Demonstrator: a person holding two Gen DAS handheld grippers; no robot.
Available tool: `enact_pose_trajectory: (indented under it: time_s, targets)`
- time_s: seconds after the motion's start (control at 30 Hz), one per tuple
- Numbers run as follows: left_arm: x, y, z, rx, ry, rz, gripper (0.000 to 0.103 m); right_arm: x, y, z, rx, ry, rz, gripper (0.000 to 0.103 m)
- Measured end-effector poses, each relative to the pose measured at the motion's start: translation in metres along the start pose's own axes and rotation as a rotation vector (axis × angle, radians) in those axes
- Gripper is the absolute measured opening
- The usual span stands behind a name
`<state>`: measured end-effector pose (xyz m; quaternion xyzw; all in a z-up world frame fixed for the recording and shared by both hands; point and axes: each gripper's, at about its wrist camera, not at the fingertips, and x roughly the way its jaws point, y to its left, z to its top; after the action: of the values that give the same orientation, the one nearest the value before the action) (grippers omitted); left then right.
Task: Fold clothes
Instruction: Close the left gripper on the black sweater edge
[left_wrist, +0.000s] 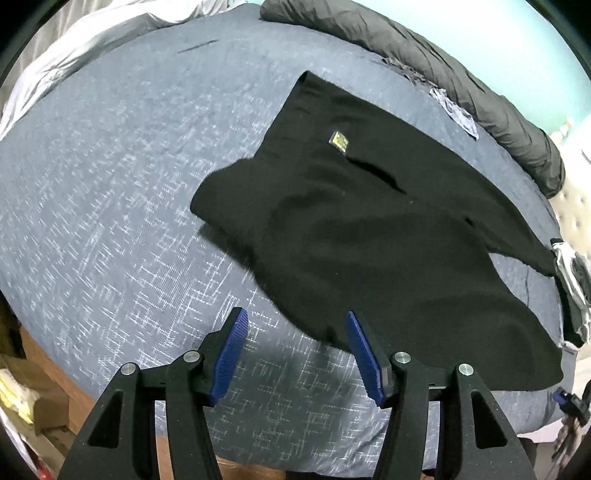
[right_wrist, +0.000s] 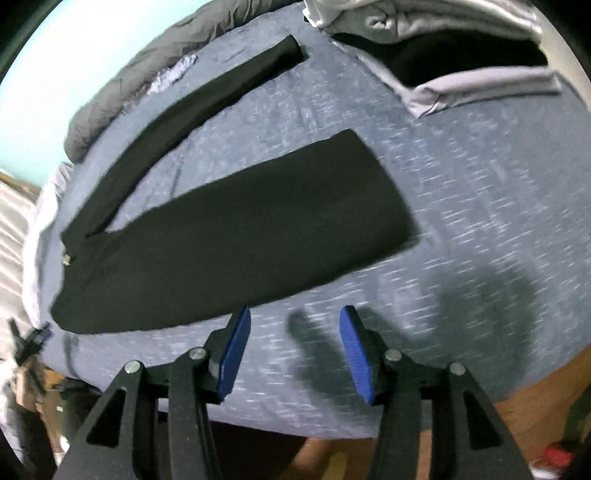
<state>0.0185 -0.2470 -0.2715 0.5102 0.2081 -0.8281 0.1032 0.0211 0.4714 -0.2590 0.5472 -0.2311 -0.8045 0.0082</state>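
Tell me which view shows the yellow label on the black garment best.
The left wrist view. There the label sits sharp on the spread black garment, near its upper middle. The right wrist view is blurred and shows the garment at a flat angle; only a tiny pale speck at its left edge might be the label.

Small yellow patch (left_wrist: 339, 141) on black garment (left_wrist: 369, 229); wording unreadable.

- A bed (left_wrist: 110, 192) with a blue-grey patterned cover carries everything.
- A black garment (left_wrist: 362, 229) lies flat at its middle.
- A dark grey duvet (left_wrist: 443, 70) is bunched along the far edge.
- Light grey bedding (right_wrist: 461, 85) lies far right.
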Motion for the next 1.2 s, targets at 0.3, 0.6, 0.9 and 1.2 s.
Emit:
enact_pose_trajectory:
  time_s: [0.3,0.6,0.9,1.2]
  targets:
    - [0.019,0.009,0.003,-0.073,0.006,-0.047,0.063,0.017,0.007,0.007,0.041,0.0,0.017,0.055]
    - [0.035,0.014,0.011,-0.106,-0.011,-0.073,0.062,0.032,0.002,0.014,0.095,0.002,0.016,0.056]
    - [0.044,0.015,0.019,-0.121,-0.047,-0.097,0.015,0.037,0.009,0.021,0.093,-0.003,0.017,0.034]
    - [0.018,0.006,0.036,-0.089,-0.108,-0.109,0.005,0.015,0.02,0.033,0.055,-0.077,0.052,0.004]
